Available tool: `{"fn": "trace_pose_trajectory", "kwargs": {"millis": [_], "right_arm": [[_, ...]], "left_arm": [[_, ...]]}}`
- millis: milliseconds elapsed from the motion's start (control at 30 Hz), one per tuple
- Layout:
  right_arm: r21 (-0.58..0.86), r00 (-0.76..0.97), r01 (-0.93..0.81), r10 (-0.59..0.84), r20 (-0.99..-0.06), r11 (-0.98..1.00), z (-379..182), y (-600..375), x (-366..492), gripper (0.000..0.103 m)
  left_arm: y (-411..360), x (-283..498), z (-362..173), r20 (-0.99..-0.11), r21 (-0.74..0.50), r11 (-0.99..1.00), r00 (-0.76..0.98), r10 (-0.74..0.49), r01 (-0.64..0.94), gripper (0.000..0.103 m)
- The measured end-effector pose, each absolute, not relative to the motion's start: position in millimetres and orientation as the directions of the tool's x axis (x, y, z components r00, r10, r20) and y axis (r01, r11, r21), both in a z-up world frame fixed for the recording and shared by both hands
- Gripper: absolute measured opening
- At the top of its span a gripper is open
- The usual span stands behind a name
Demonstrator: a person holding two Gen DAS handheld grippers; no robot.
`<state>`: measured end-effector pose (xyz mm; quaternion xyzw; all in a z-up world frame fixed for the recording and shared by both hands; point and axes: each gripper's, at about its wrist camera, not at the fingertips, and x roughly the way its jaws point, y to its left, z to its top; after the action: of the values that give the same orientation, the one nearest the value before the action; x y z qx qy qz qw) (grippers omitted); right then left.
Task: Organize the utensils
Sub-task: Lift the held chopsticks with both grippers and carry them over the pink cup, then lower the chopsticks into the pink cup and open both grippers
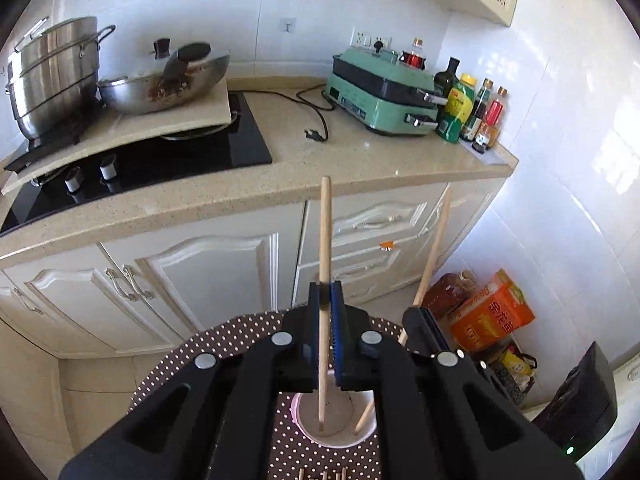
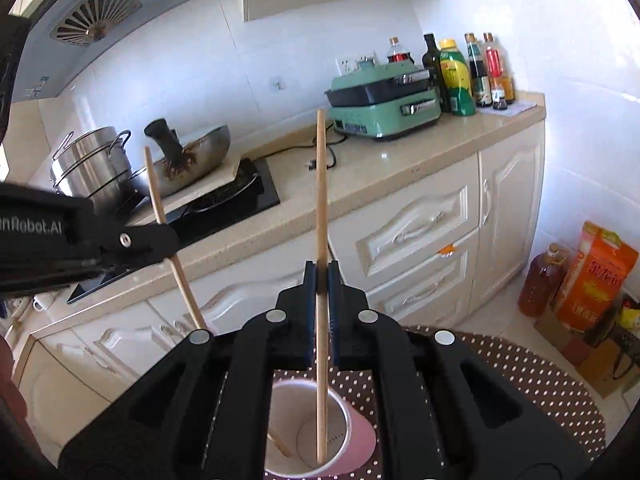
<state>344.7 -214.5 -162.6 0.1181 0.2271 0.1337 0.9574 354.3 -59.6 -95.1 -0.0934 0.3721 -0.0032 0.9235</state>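
We are in a home kitchen: a beige countertop (image 1: 360,160) carries a black hob (image 1: 192,152), steel pots (image 1: 52,76), a wok (image 1: 168,84) and sauce bottles (image 1: 472,108), over cream cabinets (image 1: 208,272).

Wood chopsticks (image 1: 325,240), paper cup (image 2: 316,432), glossy wall tiles (image 1: 560,100)
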Motion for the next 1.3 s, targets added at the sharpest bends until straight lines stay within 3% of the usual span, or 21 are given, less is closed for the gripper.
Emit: {"fn": "trace_pose_trajectory", "kwargs": {"millis": [333,733,800,833,867,1033,1200,1233,1300], "right_arm": [[0.266,0.804,-0.233,0.339,-0.489,0.935,-184,-208,331,0.006],[0.224,0.736,-0.262,0.344,-0.584,0.939,-199,-198,326,0.007],[0.237,0.721,-0.268,0.358,-0.593,0.934,-198,-199,327,0.007],[0.238,0.716,-0.268,0.358,-0.599,0.934,-197,-199,328,0.007],[0.238,0.714,-0.266,0.356,-0.603,0.934,-197,-200,328,0.007],[0.270,0.685,-0.235,0.356,-0.636,0.934,-196,-207,331,0.008],[0.278,0.678,-0.199,0.337,-0.654,0.940,-190,-214,326,0.008],[0.281,0.680,-0.194,0.335,-0.652,0.940,-188,-215,325,0.013],[0.296,0.686,-0.183,0.337,-0.645,0.938,-183,-217,321,0.037]], "left_arm": [[-60,348,-146,-0.728,-0.183,0.983,0.673,-0.131,-0.008,0.006],[-61,339,-160,-0.703,-0.126,0.991,0.700,-0.125,0.050,0.006],[-60,338,-161,-0.698,-0.117,0.992,0.707,-0.114,0.045,0.012],[-59,337,-161,-0.698,-0.117,0.992,0.707,-0.115,0.046,0.024],[-58,336,-160,-0.694,-0.118,0.992,0.710,-0.118,0.049,0.028],[-55,328,-157,-0.684,-0.110,0.993,0.721,-0.114,0.052,0.029],[-51,318,-151,-0.666,-0.108,0.992,0.736,-0.118,0.061,0.038],[-50,315,-149,-0.662,-0.102,0.993,0.741,-0.112,0.059,0.038],[-48,312,-148,-0.661,-0.095,0.994,0.743,-0.107,0.059,0.039]]}}
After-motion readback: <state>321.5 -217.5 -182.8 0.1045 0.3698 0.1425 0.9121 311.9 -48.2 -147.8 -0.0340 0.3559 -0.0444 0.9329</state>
